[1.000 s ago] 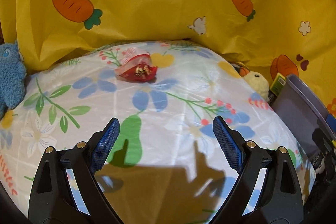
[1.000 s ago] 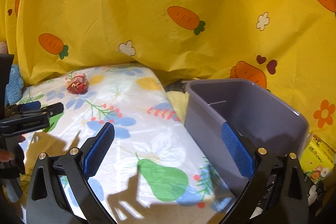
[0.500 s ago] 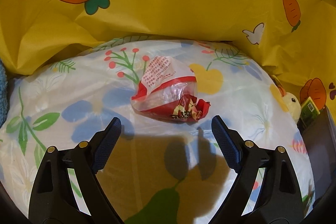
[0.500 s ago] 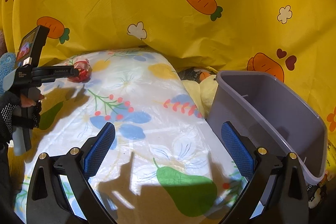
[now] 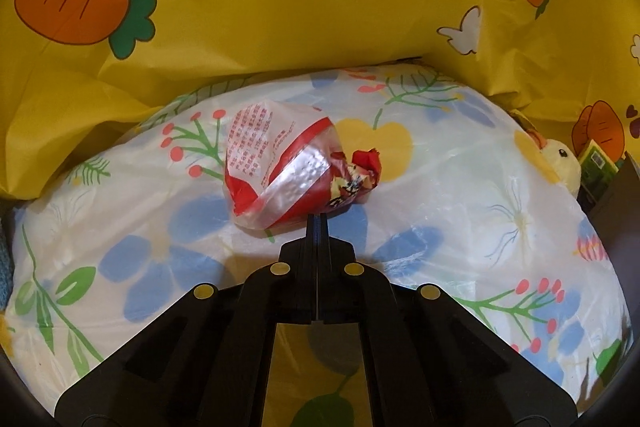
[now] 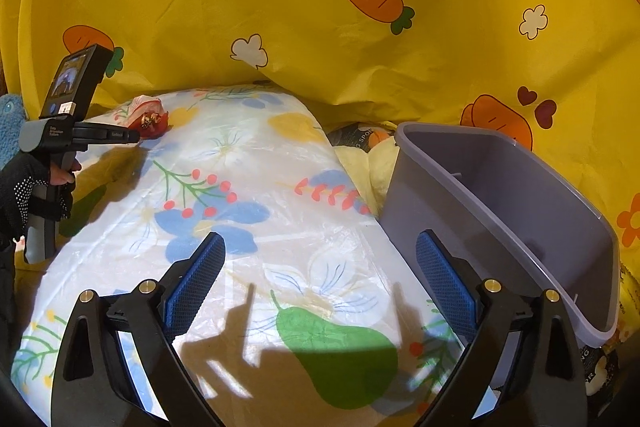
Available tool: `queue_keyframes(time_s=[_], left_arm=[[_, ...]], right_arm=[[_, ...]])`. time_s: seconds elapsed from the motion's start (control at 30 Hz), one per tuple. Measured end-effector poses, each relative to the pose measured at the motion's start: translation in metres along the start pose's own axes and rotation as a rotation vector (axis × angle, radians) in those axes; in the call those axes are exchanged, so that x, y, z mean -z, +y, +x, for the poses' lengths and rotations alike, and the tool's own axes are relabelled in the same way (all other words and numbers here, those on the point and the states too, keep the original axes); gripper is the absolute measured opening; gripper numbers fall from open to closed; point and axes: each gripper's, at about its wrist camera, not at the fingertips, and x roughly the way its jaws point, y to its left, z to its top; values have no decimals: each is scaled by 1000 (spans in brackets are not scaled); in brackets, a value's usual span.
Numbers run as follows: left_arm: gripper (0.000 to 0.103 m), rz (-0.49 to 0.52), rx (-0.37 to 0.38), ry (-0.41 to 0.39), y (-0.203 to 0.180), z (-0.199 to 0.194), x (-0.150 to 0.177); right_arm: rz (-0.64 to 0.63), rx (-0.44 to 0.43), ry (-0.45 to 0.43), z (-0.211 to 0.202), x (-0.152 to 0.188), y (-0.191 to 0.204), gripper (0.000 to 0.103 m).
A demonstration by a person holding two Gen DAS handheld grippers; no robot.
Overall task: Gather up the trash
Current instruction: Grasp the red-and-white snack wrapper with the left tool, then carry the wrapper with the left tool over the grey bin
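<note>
Noted right tool [image 6: 320,238] nearest the lens with pads apart and nothing between them, hovering over the floral cushion [image 6: 280,155]; judged it kept free beside the grey bin [image 6: 420,195], probably to steady or shift that bin. Recorded the bin tilted against the cushion's right edge, mouth turned toward the cushion, apparently empty; judged this lean convenient for a short drop. Saw a yellow plush toy [image 6: 380,155] wedged between cushion and bin. Further out, logged left tool [image 5: 318,223], carried in a gloved hand [image 6: 24,195], with fingers brought fully together and tips touching the near edge of the crumpled red-and-clear wrapper [image 5: 280,175]. Could not tell whether any film was actually caught between the tips. Placed the wrapper on the cushion's far part, well apart from the bin, resting on the cover. Judged a pinch at the loose edge sensible for light, crushable film. Behind everything, noted the yellow carrot-print cloth [image 5: 280,7] draped as backdrop.
</note>
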Motion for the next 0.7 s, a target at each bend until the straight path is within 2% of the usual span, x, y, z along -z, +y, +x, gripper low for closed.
queue_keyframes(time_s=[0.13,0.27,0.37,0.4,0.43,0.47,0.5,0.7], left_arm=[[0,25,40,-52,-7,-26,4],[0,63,23,-106,-13,-49,7],[3,29,-5,-104,-8,-48,1],[22,20,-36,-88,-7,-44,0],[51,11,-68,-75,-6,-39,-3],[62,-2,-79,-74,-4,-34,-4],[68,-19,-78,-78,-2,-31,-6],[68,-117,-78,18,9,20,-25]], right_arm=[[6,-11,-11,-9,4,-6,92],[12,-13,-31,-21,6,-11,92],[20,-17,-36,-25,8,-14,92],[23,-16,-36,-26,8,-14,92],[28,-12,-34,-25,9,-15,92],[32,-9,-33,-25,9,-16,92],[35,-3,-34,-25,10,-18,92],[36,24,-24,-15,10,-20,92]])
